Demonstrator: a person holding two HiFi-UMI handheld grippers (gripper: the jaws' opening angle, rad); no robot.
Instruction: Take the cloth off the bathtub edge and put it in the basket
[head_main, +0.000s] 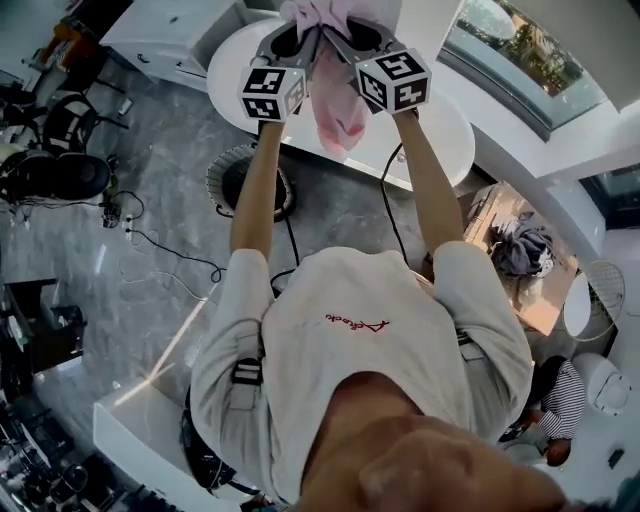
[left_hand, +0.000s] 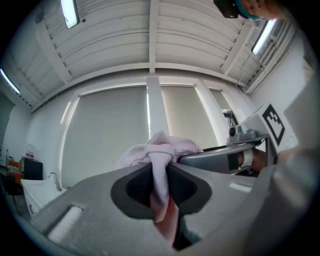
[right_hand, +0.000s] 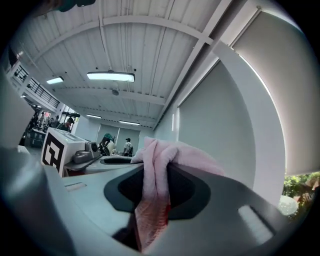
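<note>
Both grippers are raised high and close together, each pinching the same pink cloth (head_main: 336, 98), which hangs down between them. My left gripper (head_main: 297, 38) is shut on one bunched corner of the cloth (left_hand: 161, 155), which runs down through its jaws. My right gripper (head_main: 348, 38) is shut on another corner of the cloth (right_hand: 156, 170). Each gripper view shows the other gripper beside it: the right gripper (left_hand: 240, 150) and the left gripper (right_hand: 75, 150). Far below, the white bathtub (head_main: 445, 120) lies under the cloth. The dark round basket (head_main: 250, 185) stands on the floor to the tub's left.
Black cables (head_main: 165, 245) trail over the grey floor at left. A white cabinet (head_main: 170, 35) stands at the upper left. A wooden stand with bundled clothes (head_main: 520, 250) is at the right, and a person in stripes (head_main: 562, 398) crouches at the lower right.
</note>
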